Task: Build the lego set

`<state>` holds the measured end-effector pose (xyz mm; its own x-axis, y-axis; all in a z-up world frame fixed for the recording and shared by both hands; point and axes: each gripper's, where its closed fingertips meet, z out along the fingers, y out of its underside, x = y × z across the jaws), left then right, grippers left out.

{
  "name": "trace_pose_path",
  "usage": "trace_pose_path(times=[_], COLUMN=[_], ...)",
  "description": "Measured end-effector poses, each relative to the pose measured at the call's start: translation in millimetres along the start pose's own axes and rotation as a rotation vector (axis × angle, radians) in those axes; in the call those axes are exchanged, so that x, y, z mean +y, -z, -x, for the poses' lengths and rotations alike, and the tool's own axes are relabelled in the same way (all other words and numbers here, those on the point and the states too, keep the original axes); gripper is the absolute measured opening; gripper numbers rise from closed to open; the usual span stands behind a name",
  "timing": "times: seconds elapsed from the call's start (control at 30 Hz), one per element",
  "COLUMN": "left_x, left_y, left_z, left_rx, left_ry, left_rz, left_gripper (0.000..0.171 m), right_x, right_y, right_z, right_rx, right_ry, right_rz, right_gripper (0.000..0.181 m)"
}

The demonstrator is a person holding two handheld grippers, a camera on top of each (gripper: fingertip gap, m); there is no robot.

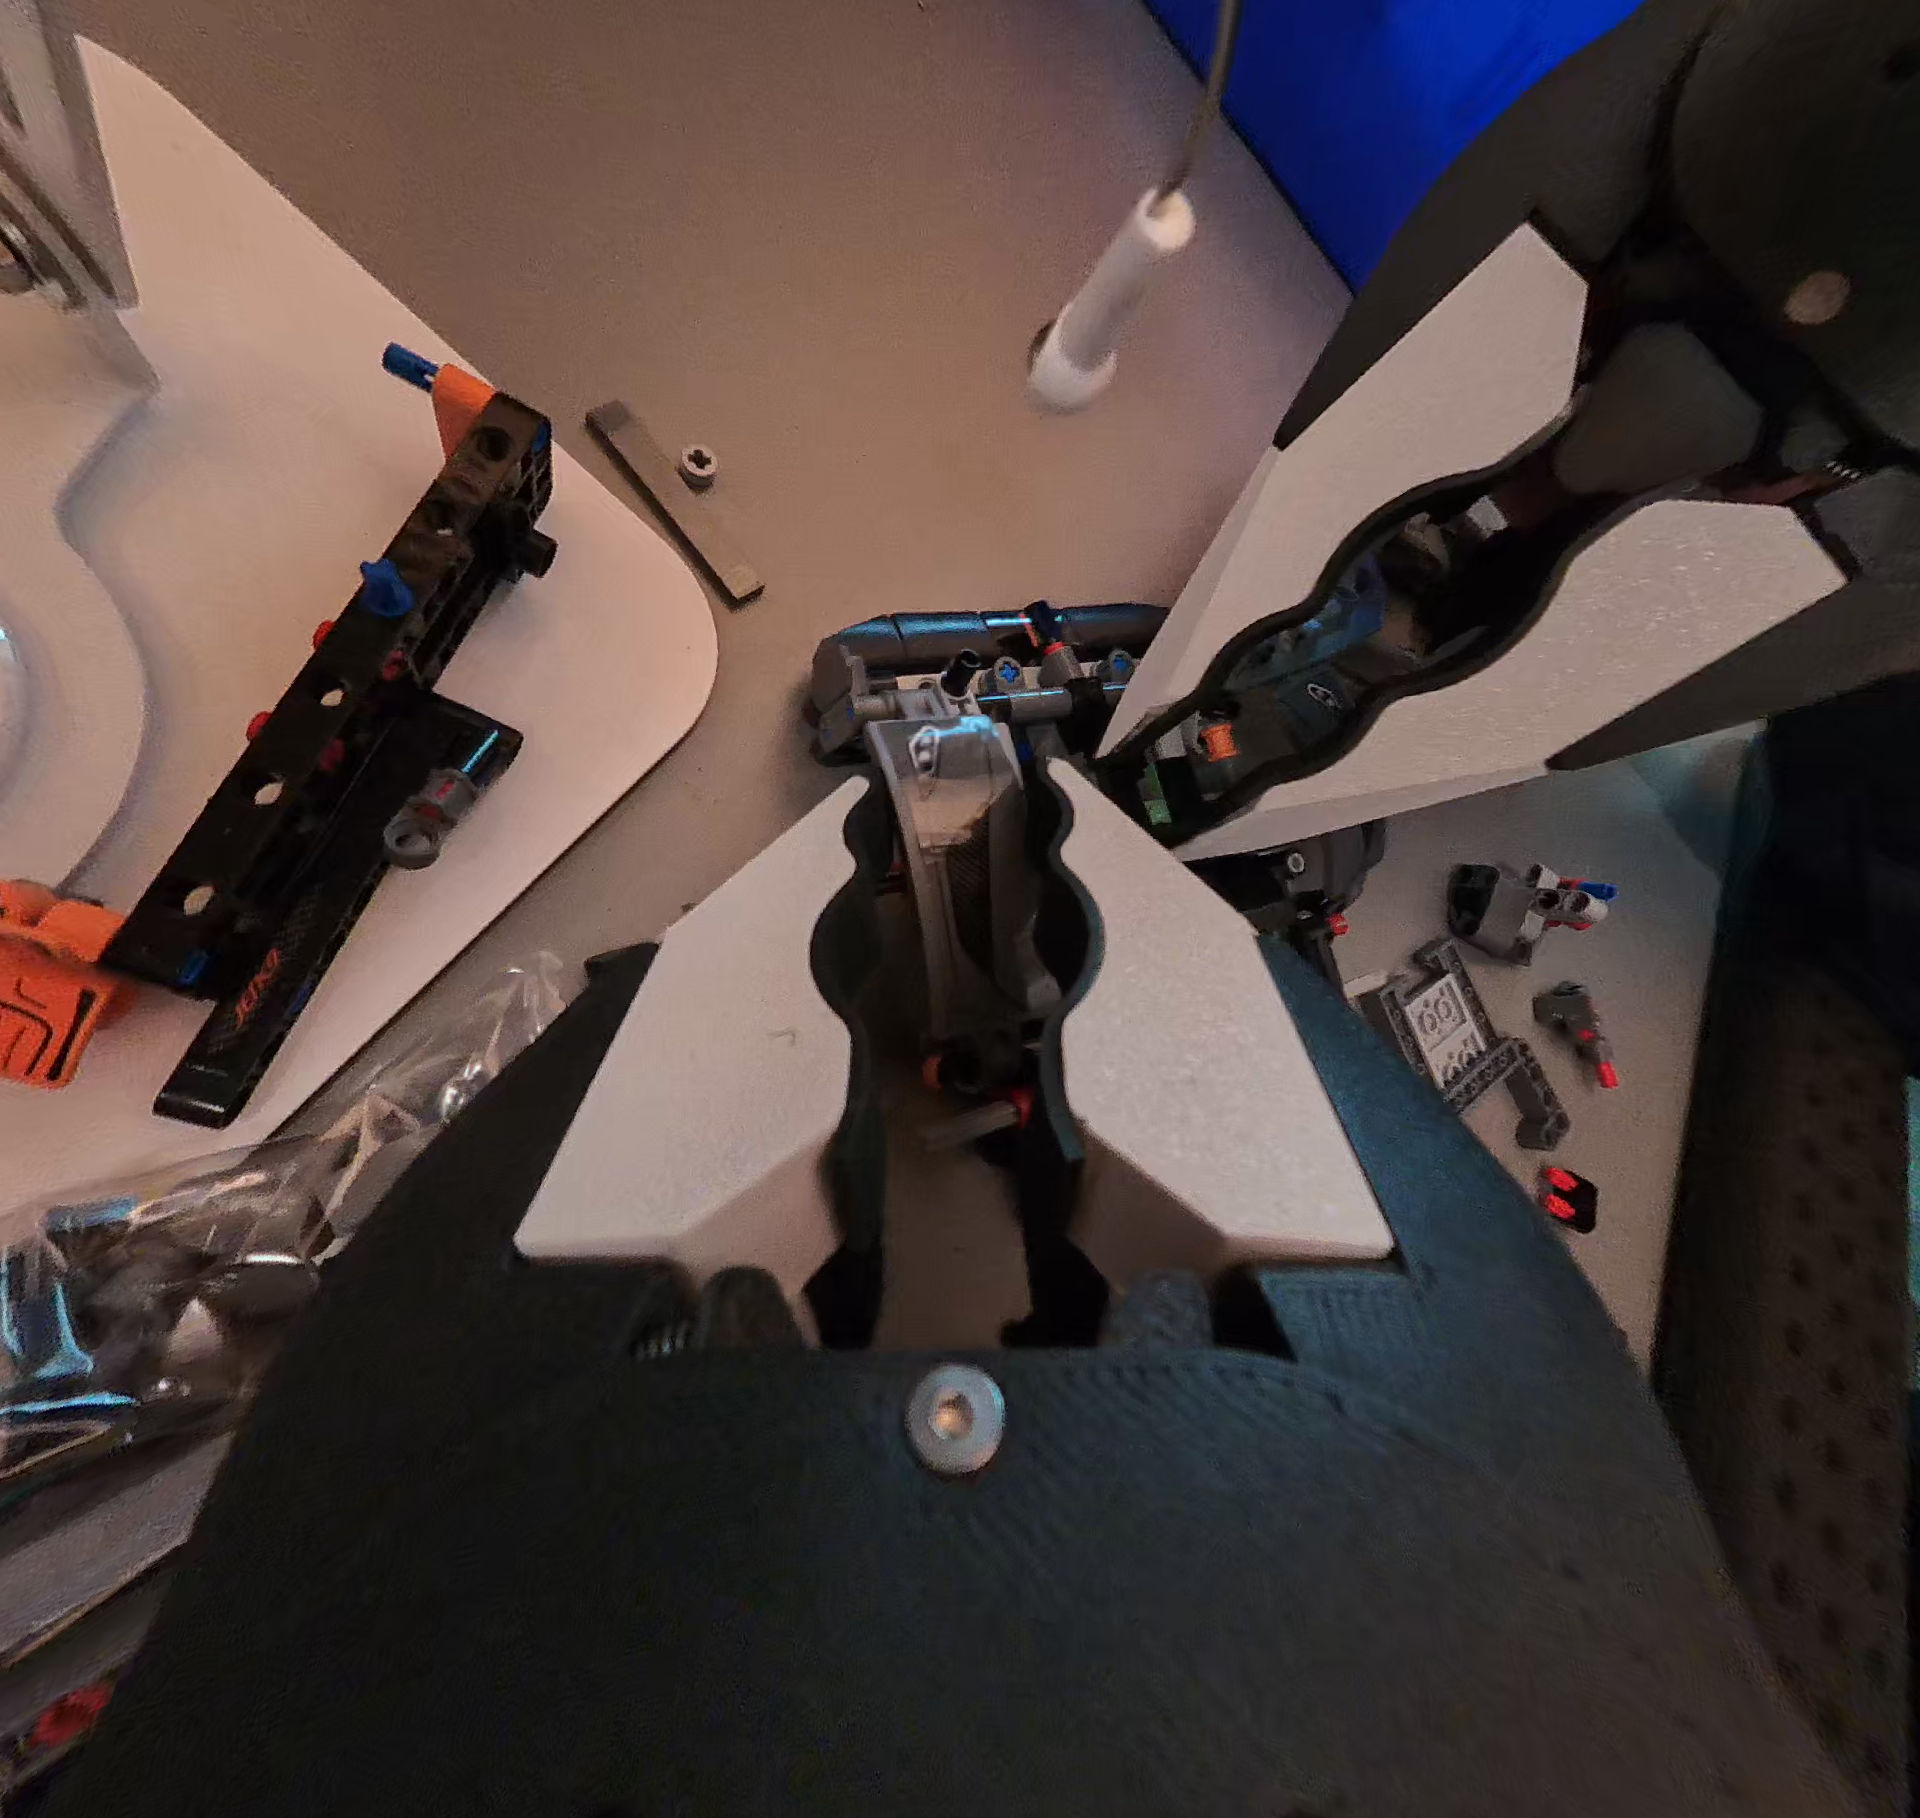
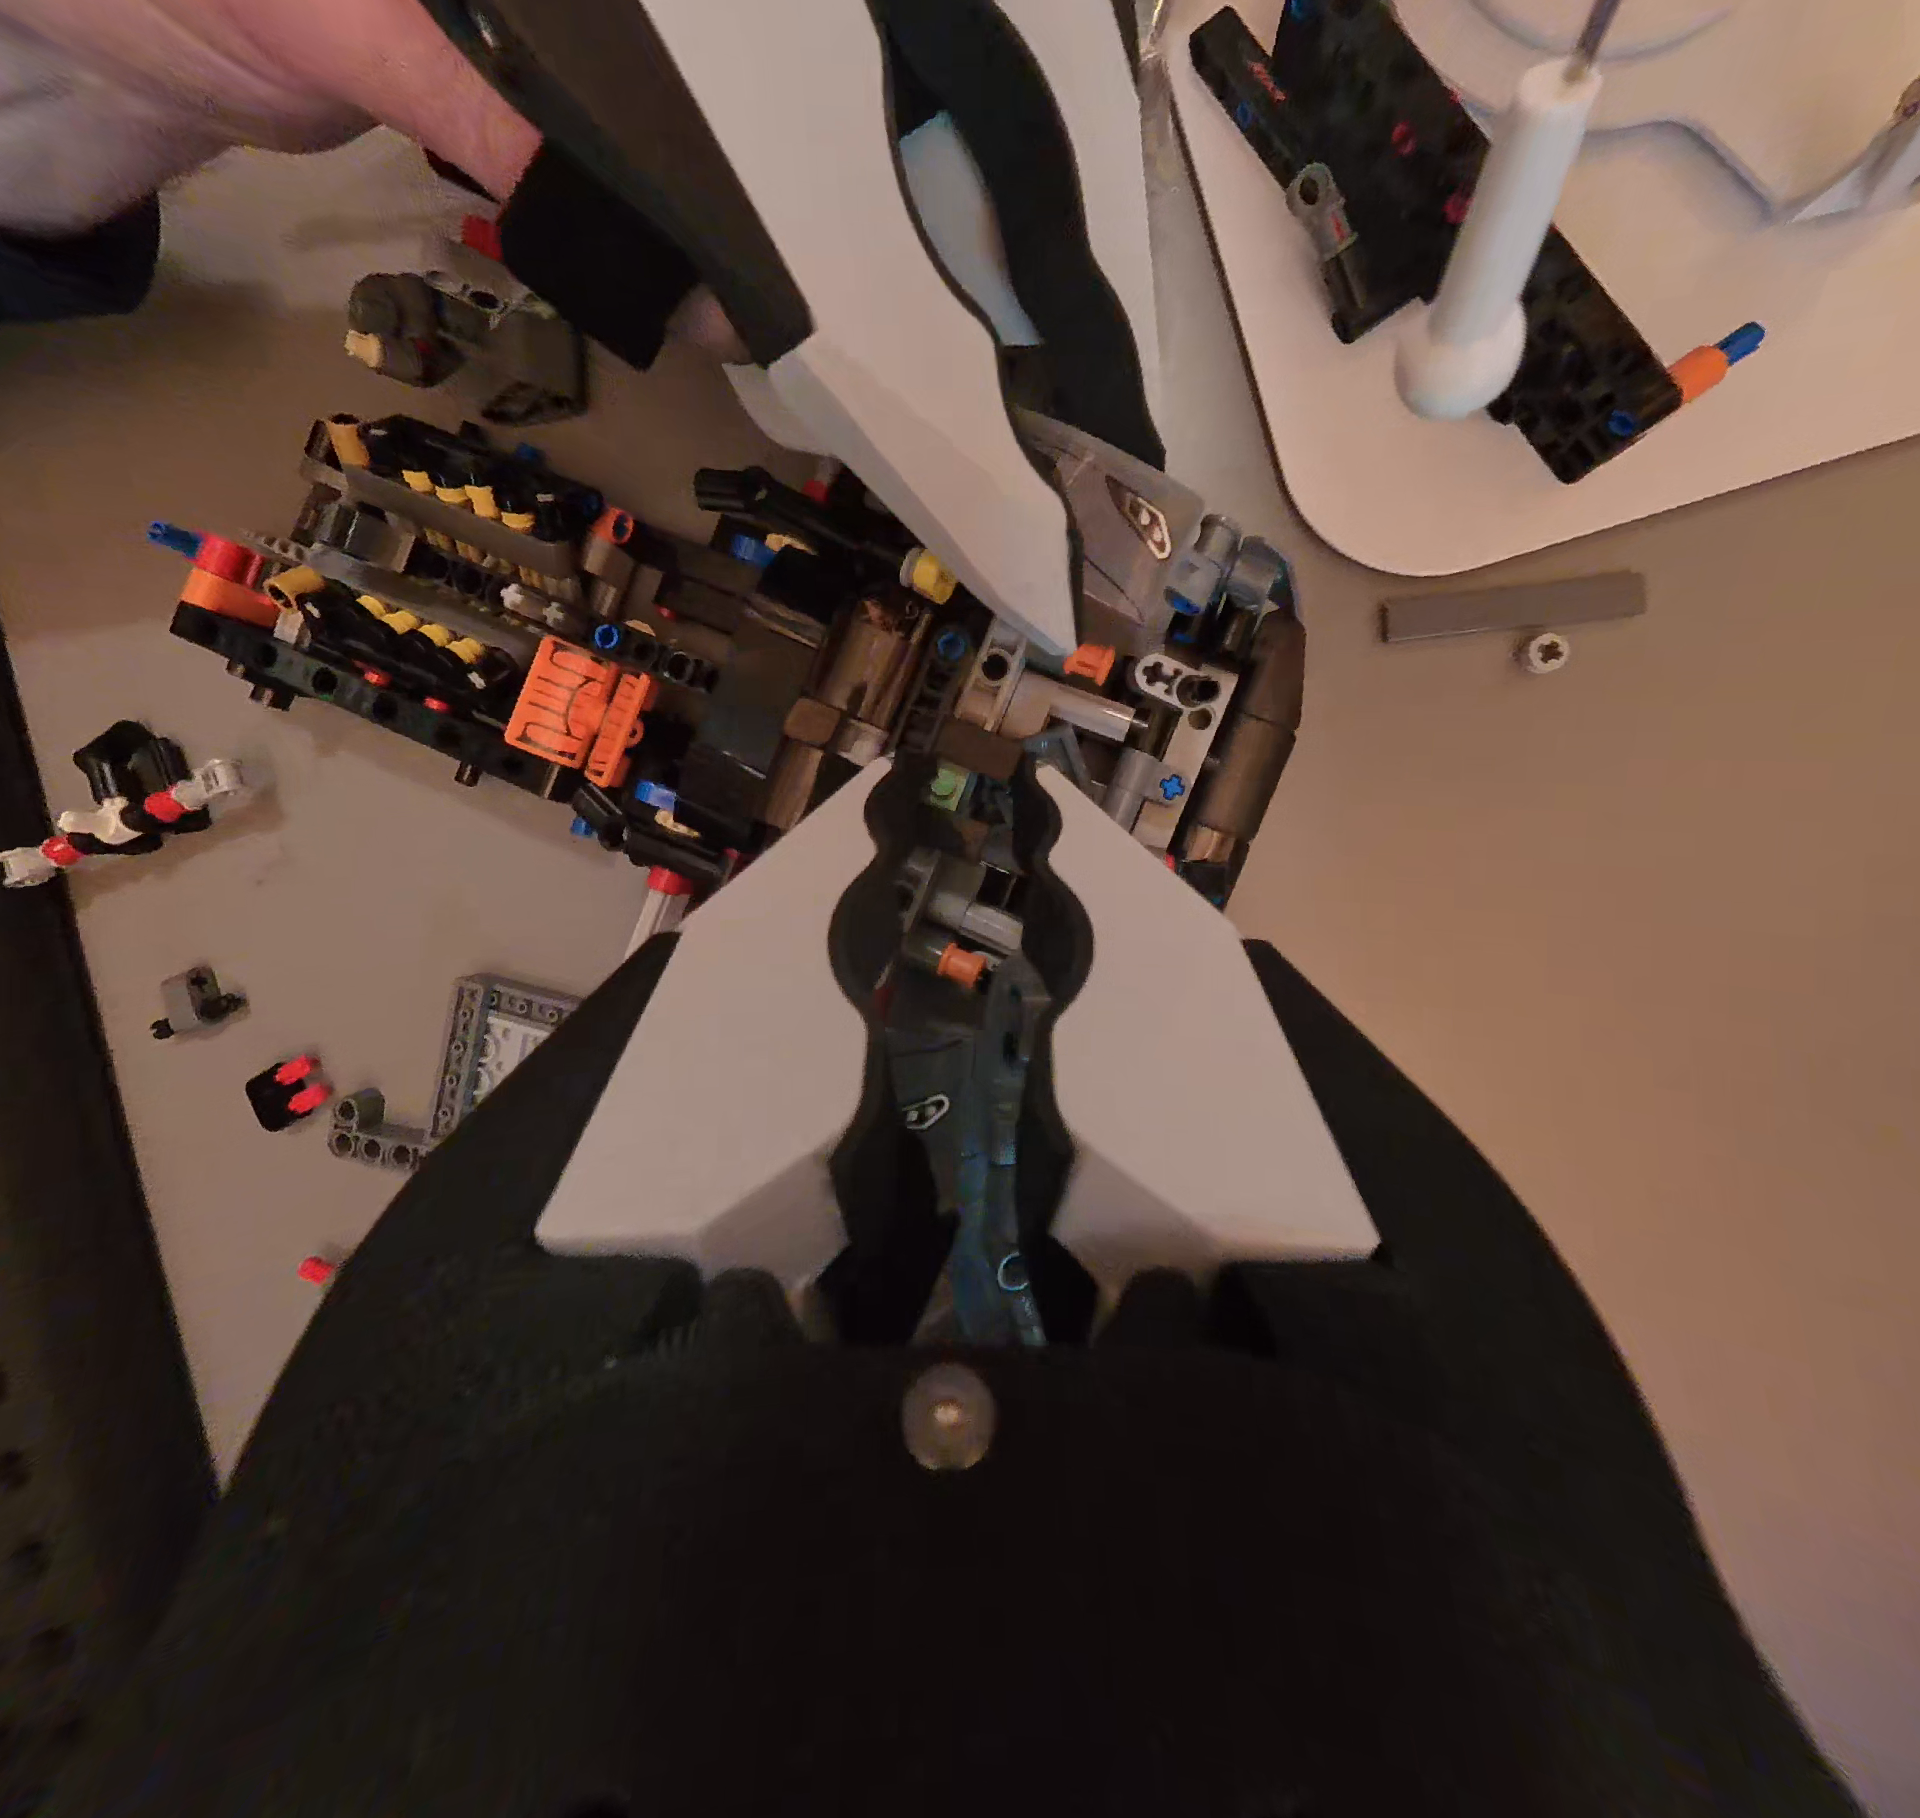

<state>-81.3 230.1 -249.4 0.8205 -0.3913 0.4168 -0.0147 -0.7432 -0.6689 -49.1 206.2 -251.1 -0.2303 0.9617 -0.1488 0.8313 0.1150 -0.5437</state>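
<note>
Hobby desk or workbench: beige tabletop (image 1: 790, 158), scattered lego parts (image 2: 281, 1093), white lamp base (image 1: 260, 480), parts bag (image 1: 156, 1249).

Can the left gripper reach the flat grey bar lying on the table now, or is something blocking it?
Probably not yet. The left gripper is shut on a grey curved panel of the lego car; the flat grey bar itself lies uncovered on the table.

We note orange lettering on the long black panel (image 1: 252, 1015) lying on the white board (image 1: 582, 688); wording not recorded. The grey curved panels (image 2: 1138, 511) of the lego car (image 2: 727, 646) carry printed emblems only.
</note>
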Motion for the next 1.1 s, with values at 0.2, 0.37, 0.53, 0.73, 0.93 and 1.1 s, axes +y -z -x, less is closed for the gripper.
trace_pose_path(times=[0.2, 0.37, 0.53, 0.73, 0.93, 1.1], left_x=[-3, 0, 3, 18, 17, 14], left_y=[7, 14, 16, 16, 17, 10], left_z=[10, 3, 2, -7, -6, -14], left_rx=[-0.019, -0.004, -0.091, -0.076, -0.042, -0.023], left_ry=[-0.049, -0.137, -0.231, -0.306, -0.241, -0.259], left_rz=[-0.013, 0.003, 0.082, 0.17, 0.135, 0.133], left_gripper=[0.023, 0.022, 0.023, 0.024, 0.025, 0.024], right_x=[1, 3, 6, 10, -5, 0], right_y=[0, 1, 1, 5, 2, -10], right_z=[4, 10, 14, 24, 9, -2], right_rx=[0.0, -0.035, -0.039, -0.051, 0.047, 0.088], right_ry=[0.021, 0.022, 0.038, 0.051, 0.043, 0.06], right_rz=[0.017, 0.023, 0.05, 0.105, 0.048, 0.064], right_gripper=[0.017, 0.018, 0.017, 0.017, 0.0, 0.0])
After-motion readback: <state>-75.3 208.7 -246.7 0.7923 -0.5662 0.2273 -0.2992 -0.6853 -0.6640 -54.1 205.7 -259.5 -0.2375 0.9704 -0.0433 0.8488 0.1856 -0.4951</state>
